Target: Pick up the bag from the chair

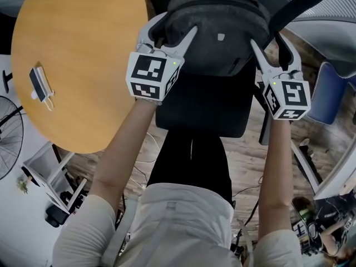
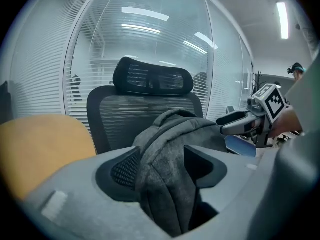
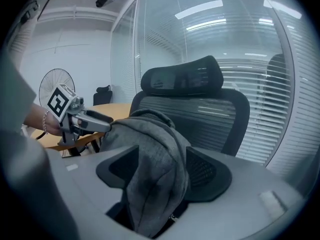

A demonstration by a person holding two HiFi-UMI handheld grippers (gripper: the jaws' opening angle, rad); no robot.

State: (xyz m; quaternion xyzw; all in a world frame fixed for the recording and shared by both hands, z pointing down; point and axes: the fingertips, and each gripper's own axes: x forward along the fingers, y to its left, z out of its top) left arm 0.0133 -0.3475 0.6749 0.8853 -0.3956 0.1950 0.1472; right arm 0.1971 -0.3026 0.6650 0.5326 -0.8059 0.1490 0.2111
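Forearms (image 1: 125, 149) reach out over the near edge of the chair seat (image 1: 203, 113). The left gripper (image 1: 179, 22) and right gripper (image 1: 265, 38) flank the grey bag (image 1: 222, 21). Each has its jaws spread wide around a fold of the fabric without clamping it. The bag stands at the seat's far edge, just before the mesh backrest (image 2: 120, 109). Glass walls with blinds (image 2: 45, 59) lie beyond.

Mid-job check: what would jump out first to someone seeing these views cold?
A grey bag slumped on the black chair at top centre of the head view draws the eye first. The left gripper and right gripper flank it, each with open jaws straddling a fold of its fabric. A round yellow table fills the left side.
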